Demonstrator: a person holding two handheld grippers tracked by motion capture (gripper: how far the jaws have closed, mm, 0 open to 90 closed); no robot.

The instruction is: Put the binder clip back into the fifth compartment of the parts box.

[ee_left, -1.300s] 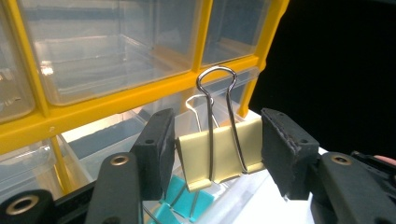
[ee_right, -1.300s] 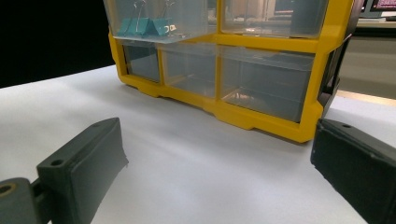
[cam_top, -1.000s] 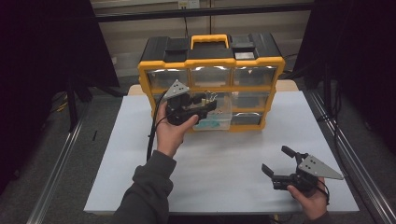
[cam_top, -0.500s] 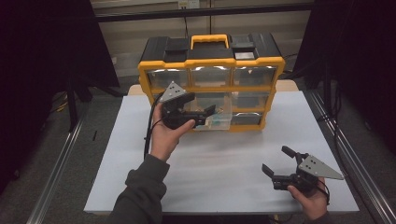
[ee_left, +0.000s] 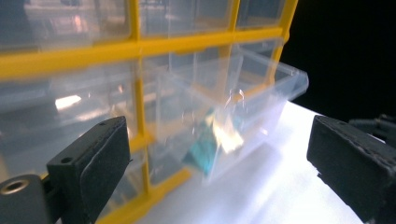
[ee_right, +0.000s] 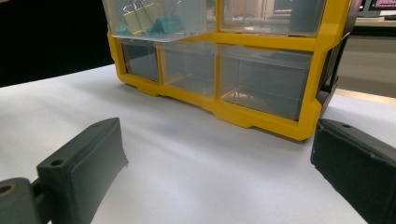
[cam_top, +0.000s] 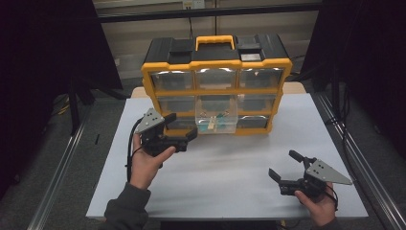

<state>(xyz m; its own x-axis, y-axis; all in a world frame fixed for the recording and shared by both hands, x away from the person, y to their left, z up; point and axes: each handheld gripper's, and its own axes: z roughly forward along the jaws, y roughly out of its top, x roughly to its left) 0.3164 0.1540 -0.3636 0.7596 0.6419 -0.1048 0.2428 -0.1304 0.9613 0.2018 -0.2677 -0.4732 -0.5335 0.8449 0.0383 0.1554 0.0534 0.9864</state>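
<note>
**Drawer standing pulled out**

The right gripper [cam_top: 286, 173] is resting near the table's [cam_top: 230, 191] front edge, jaws spread, empty. The left gripper [cam_top: 181, 126], likewise gaping and empty, is hovering just beside the clear drawer [cam_top: 216, 120] jutting from the yellow organizer [cam_top: 216, 91], binder clips [ee_right: 149, 21] lying inside.

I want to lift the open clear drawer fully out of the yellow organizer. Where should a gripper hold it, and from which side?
Grip the front wall of the pulled-out clear drawer, jaws over its top rim, coming from the front and slightly above. It sticks out of the yellow organizer toward the person, so only its front is free. The open left gripper is nearest; the binder clips inside leave the rim reachable.
</note>
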